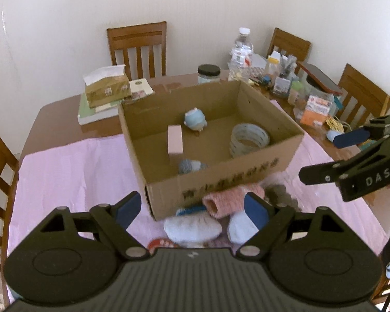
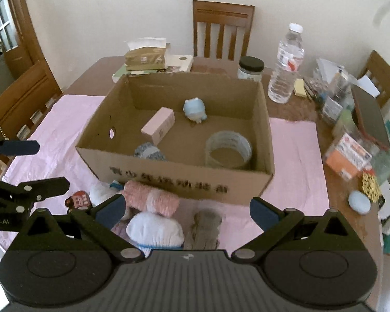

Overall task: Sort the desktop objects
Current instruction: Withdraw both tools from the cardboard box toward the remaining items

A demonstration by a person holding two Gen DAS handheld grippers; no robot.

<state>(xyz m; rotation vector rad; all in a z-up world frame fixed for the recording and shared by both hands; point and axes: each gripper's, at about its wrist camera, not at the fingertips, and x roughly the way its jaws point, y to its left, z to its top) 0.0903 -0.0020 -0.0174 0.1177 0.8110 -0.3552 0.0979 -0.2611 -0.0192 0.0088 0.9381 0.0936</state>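
Note:
An open cardboard box [image 1: 247, 182] [image 2: 184, 182] stands on a pink cloth. Inside lie a pink box [image 1: 174, 140] [image 2: 158, 124], a blue plush toy [image 1: 195, 119] [image 2: 195, 109], a tape roll [image 1: 249, 140] [image 2: 228, 150] and a grey-blue yarn ball [image 1: 191, 166] [image 2: 149, 152]. In front of the box lie a pink knitted roll [image 1: 231, 199] [image 2: 150, 199], white socks [image 1: 192, 227] [image 2: 156, 230], a grey sock [image 2: 205, 227] and a small brown toy [image 2: 76, 200]. My left gripper [image 1: 192, 212] is open and empty above these. My right gripper [image 2: 187, 212] is open and empty too.
A tissue box on books [image 1: 106, 88] [image 2: 145, 54], a dark-lidded jar [image 1: 208, 74] [image 2: 251, 67], a water bottle [image 1: 240, 54] [image 2: 286, 65] and cluttered stationery and packets [image 1: 314, 104] [image 2: 351, 150] stand behind and right of the box. Wooden chairs [image 1: 137, 46] surround the table.

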